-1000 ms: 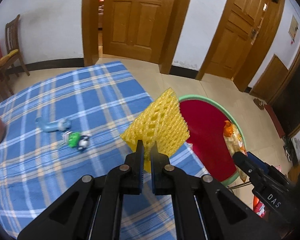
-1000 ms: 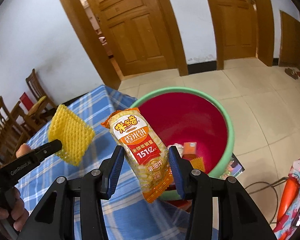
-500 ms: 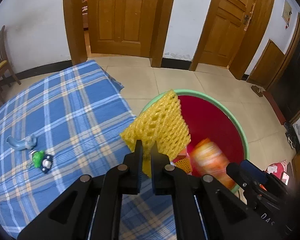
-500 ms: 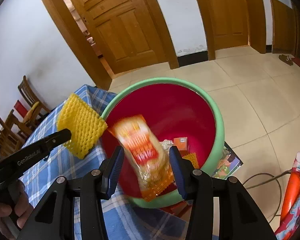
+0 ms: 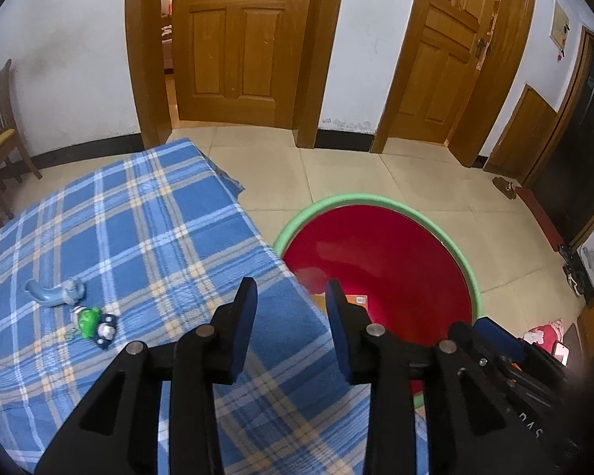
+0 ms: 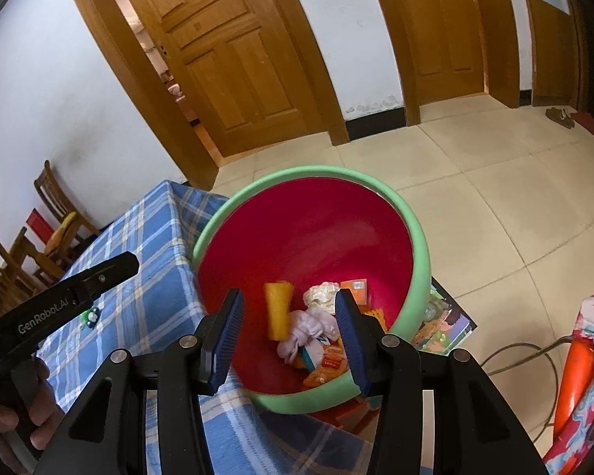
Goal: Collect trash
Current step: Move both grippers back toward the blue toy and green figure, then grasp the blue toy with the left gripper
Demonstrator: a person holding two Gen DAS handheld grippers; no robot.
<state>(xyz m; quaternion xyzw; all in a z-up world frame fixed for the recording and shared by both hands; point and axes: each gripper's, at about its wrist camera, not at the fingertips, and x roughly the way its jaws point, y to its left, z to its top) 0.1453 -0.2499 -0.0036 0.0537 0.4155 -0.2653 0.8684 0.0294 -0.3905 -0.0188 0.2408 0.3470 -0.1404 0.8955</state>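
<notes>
Yellow foam net [image 6: 278, 310] now dropped into basin [image 6: 417, 237], left hand-held gripper [image 5: 291, 303] opened, emptied.

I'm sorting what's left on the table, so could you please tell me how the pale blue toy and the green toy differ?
The pale blue toy is long, curved and one colour; the green toy is stubbier and green, black and white. The blue one lies farther from the left gripper. Both rest on the checked cloth, outside the bin.
</notes>
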